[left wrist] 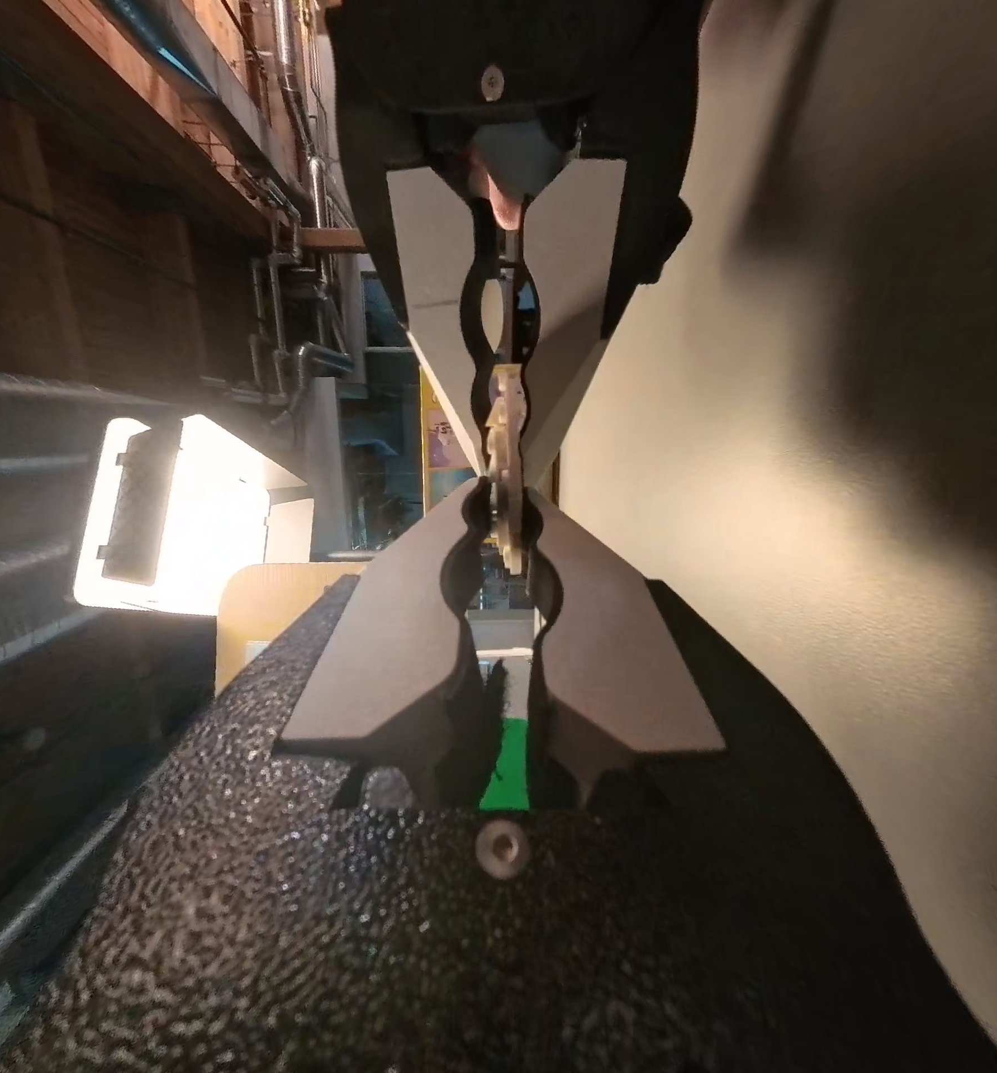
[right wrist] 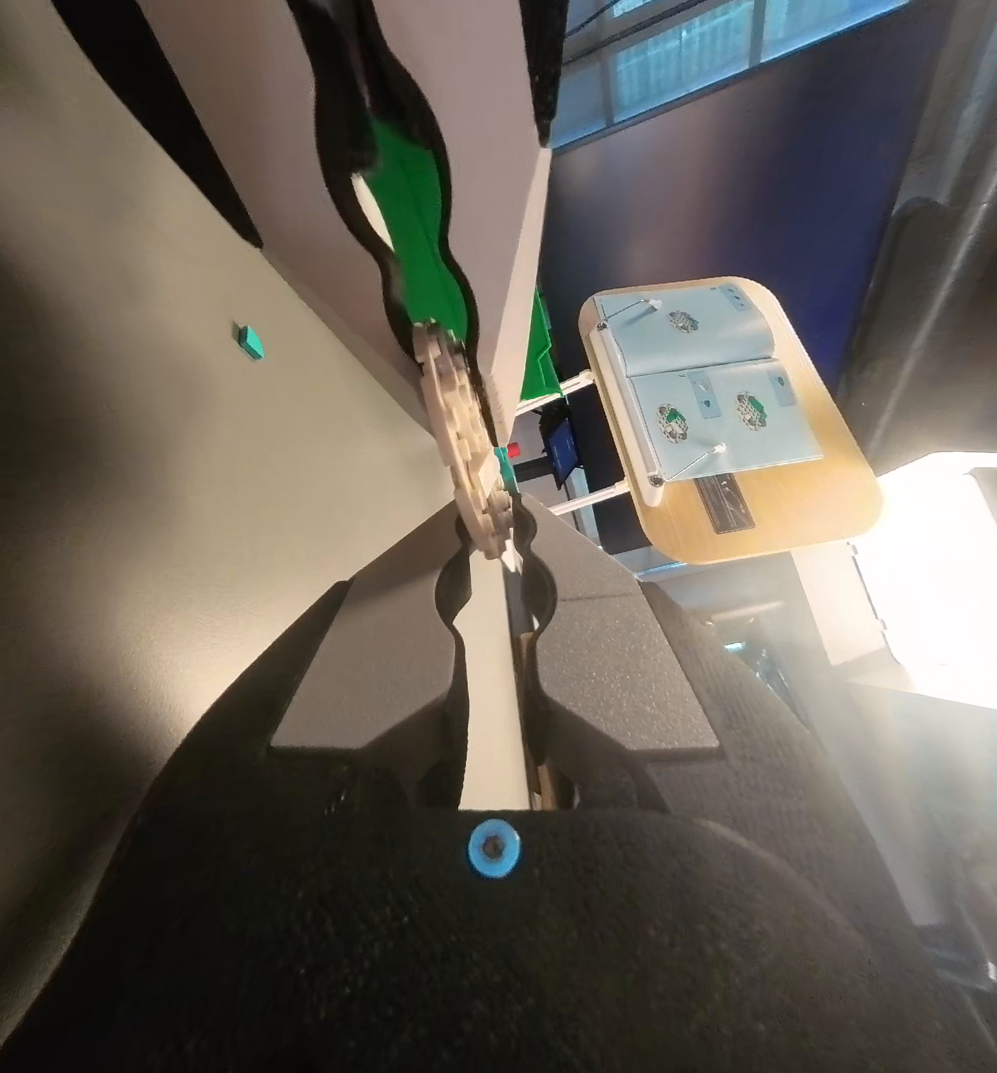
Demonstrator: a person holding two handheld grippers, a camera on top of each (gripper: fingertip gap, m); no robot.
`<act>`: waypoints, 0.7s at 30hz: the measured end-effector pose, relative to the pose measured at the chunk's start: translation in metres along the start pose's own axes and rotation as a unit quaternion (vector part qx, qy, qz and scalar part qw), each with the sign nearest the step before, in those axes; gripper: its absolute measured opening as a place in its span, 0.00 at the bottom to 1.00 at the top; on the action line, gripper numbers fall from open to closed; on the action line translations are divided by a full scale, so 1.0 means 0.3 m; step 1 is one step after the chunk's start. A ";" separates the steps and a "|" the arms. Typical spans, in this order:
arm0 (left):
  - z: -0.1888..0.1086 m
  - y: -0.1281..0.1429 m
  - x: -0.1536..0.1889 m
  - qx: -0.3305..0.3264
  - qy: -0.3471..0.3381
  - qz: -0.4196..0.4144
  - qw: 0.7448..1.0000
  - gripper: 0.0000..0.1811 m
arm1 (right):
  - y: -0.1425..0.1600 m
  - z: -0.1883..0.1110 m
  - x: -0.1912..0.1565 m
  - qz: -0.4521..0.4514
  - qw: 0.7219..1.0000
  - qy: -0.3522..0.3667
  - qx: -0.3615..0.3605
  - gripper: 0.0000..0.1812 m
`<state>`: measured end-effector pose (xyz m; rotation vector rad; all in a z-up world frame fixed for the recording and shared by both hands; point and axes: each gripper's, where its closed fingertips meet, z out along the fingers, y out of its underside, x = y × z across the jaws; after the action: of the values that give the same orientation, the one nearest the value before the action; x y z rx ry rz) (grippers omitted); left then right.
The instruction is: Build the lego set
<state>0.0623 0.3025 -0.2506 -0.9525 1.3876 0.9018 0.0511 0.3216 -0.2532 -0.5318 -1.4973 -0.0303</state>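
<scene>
Pale and evenly lit, the table (right wrist: pixel 136 406) fills one side of both wrist views, with a small teal brick (right wrist: pixel 248 341) lying alone on it. Both pairs of tongs meet tip to tip on one thing: a flat, round, cream-coloured lego plate (right wrist: pixel 466 441) seen edge-on. The left tongs (left wrist: pixel 506 511) are closed narrowly on the lower rim of that plate (left wrist: pixel 506 458), and the right tongs (right wrist: pixel 493 511) pinch its opposite rim, so it hangs between them off the table. A small teal piece (right wrist: pixel 506 464) sits against the plate just at the right tongs' tips; whether it is fixed on I cannot tell. Beyond, a wooden stand (right wrist: pixel 775 522) holds an open instruction booklet (right wrist: pixel 717 395), and a green bin (right wrist: pixel 537 360) shows behind the left tongs, its contents hidden.
</scene>
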 end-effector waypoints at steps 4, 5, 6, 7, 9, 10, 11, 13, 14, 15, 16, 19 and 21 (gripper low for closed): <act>0.000 0.006 0.007 -0.003 0.002 0.006 1.000 0.03 | 0.003 0.003 -0.009 0.004 1.000 -0.007 -0.002 0.05; 0.001 0.010 0.008 -0.006 0.002 0.007 1.000 0.03 | 0.000 0.002 -0.010 0.007 1.000 -0.009 0.000 0.06; 0.002 0.017 0.010 -0.011 0.005 0.006 1.000 0.03 | -0.003 0.001 -0.014 0.012 1.000 -0.014 0.002 0.06; 0.004 0.025 0.012 -0.016 0.006 0.004 1.000 0.03 | -0.004 0.001 -0.019 0.019 1.000 -0.020 0.003 0.07; 0.006 0.040 0.015 -0.020 0.010 0.000 1.000 0.03 | -0.004 0.001 -0.024 0.023 0.999 -0.025 0.004 0.09; 0.007 0.046 0.016 -0.021 0.012 -0.003 1.000 0.03 | -0.004 0.001 -0.024 0.022 0.999 -0.025 0.004 0.09; 0.007 0.050 0.018 -0.021 0.014 -0.005 1.000 0.03 | -0.005 0.001 -0.024 0.021 0.999 -0.026 0.005 0.09; 0.007 0.051 0.021 -0.020 0.016 -0.010 1.000 0.03 | -0.004 0.002 -0.027 0.020 0.999 -0.027 0.005 0.10; 0.007 0.048 0.021 -0.017 0.016 -0.012 1.000 0.03 | -0.003 0.003 -0.029 0.019 0.999 -0.028 0.004 0.10; 0.006 0.045 0.022 -0.015 0.017 -0.012 1.000 0.03 | -0.002 0.003 -0.030 0.018 0.999 -0.029 0.003 0.11; 0.006 0.044 0.022 -0.014 0.016 -0.011 1.000 0.03 | 0.000 0.004 -0.031 0.017 0.999 -0.030 0.001 0.11; 0.005 0.042 0.022 -0.013 0.015 -0.008 1.000 0.03 | 0.003 0.005 -0.029 0.017 0.999 -0.027 0.000 0.11; 0.005 0.042 0.021 -0.013 0.014 -0.009 1.000 0.03 | 0.002 0.004 -0.026 0.017 1.000 -0.025 0.000 0.11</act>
<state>0.0511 0.3083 -0.2571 -0.9988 1.3911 0.8970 0.0494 0.3203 -0.2608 -0.5613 -1.5367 0.0106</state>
